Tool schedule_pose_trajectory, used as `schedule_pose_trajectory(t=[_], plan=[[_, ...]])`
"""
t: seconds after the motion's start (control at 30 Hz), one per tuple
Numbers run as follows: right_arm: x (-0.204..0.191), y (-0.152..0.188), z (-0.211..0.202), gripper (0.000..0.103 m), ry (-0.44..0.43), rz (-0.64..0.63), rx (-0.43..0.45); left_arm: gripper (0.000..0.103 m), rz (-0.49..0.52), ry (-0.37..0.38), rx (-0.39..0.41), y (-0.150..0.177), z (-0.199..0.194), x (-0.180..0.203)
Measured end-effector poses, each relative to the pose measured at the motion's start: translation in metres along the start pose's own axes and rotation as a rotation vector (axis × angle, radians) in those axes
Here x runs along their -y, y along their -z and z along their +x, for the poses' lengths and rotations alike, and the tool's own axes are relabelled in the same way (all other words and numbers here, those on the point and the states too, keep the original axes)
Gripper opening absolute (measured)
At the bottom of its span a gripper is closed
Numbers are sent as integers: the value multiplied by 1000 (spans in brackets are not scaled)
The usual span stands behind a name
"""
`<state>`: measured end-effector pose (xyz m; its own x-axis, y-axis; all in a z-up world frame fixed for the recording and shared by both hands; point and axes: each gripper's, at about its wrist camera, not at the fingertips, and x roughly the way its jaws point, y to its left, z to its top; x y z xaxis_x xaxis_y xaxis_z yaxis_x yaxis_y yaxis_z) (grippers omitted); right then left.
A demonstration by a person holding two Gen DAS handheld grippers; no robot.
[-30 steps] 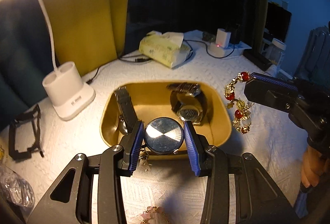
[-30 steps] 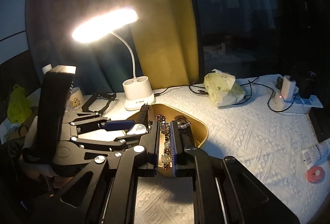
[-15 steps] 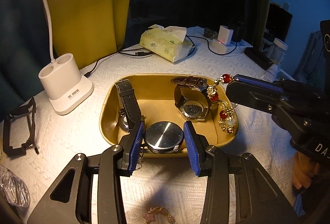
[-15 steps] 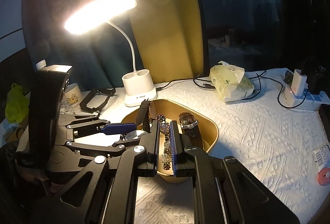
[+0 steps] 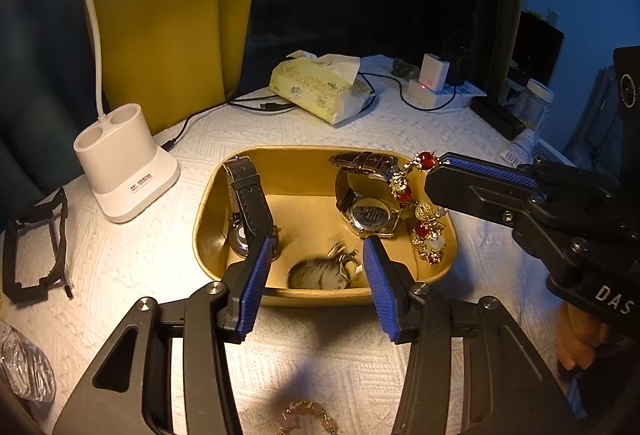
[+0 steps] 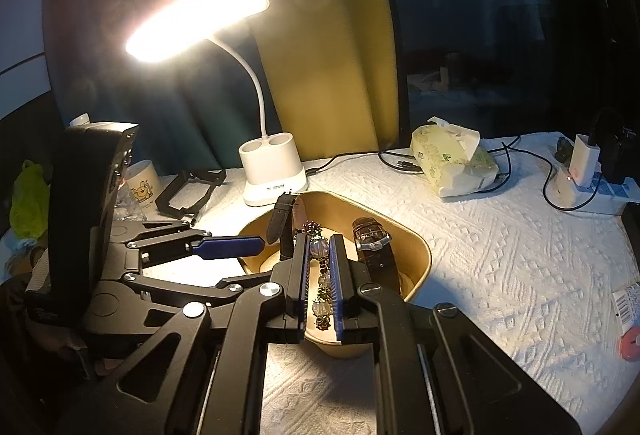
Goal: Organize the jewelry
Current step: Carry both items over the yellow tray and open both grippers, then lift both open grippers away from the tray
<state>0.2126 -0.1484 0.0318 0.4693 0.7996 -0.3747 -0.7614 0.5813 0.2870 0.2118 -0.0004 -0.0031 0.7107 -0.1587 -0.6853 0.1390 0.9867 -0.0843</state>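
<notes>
A gold tray (image 5: 448, 235) holds a black-strap watch (image 5: 248, 203) at left and a brown-strap watch (image 5: 368, 211) at right. A round pocket watch (image 5: 320, 273) lies blurred on the tray floor near the front wall. My left gripper (image 5: 318, 275) is open and empty just above it. My right gripper (image 6: 320, 275) is shut on a red-and-gold bead bracelet (image 5: 420, 211), which hangs over the tray's right side; the bracelet also shows between the pads in the right wrist view (image 6: 322, 275). A pink bead bracelet (image 5: 308, 419) lies on the cloth near me.
A white desk lamp base (image 5: 124, 171) stands left of the tray. A tissue pack (image 5: 320, 87) and a power strip with charger (image 5: 432, 87) lie behind it. A black frame (image 5: 36, 239) lies at far left. A red roll (image 6: 630, 343) lies at right.
My left gripper opened and the pocket watch dropped into the tray. My right gripper carried the bead bracelet left and down over the tray's right side.
</notes>
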Motion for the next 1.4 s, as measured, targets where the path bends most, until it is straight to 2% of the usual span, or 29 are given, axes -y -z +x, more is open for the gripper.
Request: schedule_pose_trajectory(t=[0.23, 0.5, 0.57, 0.63, 0.7, 1.03, 1.4], plan=[[4, -1, 9, 9, -8, 8, -11, 52, -13, -18, 21, -1, -6, -5], [12, 3, 30, 11, 5, 34, -92, 52, -39, -33, 21, 2, -8, -13], [13, 3, 28, 19, 5, 37, -92, 52, -45, -32, 24, 3, -10, -15], [12, 3, 27, 33, 12, 35, -92, 52, -47, -33, 28, 4, -12, -15], [11, 2, 24, 36, 23, 34, -91, 52, -49, -32, 33, 5, -16, -15], [2, 13, 4, 36, 67, 55, -91, 52, -69, -43, 56, 18, -40, -20], [-18, 35, -16, 36, 89, 59, -109, 52, -108, -63, 39, 54, -65, -27]])
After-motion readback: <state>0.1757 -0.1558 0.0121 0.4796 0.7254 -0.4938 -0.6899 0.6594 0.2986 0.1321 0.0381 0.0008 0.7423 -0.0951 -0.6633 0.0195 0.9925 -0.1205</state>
